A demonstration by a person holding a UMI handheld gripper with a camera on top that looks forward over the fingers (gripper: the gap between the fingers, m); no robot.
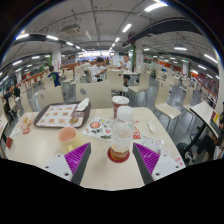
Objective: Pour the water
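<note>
Clear bottle point(121, 133), red-based, stands between my gripper's point(113, 162) spread fingers, untouched. Cup point(68, 136) left of bottle; bowl point(120, 101) beyond. Risk, I judge: off-centre closing tips it, spilling water.

On the surface point(100, 172): one clear bottle point(121, 136) between two fingers point(77, 163), one white cup point(120, 102), one orange cup point(67, 136), one tray point(58, 114), and one small plate point(97, 126). Farther items are too small to count.
</note>
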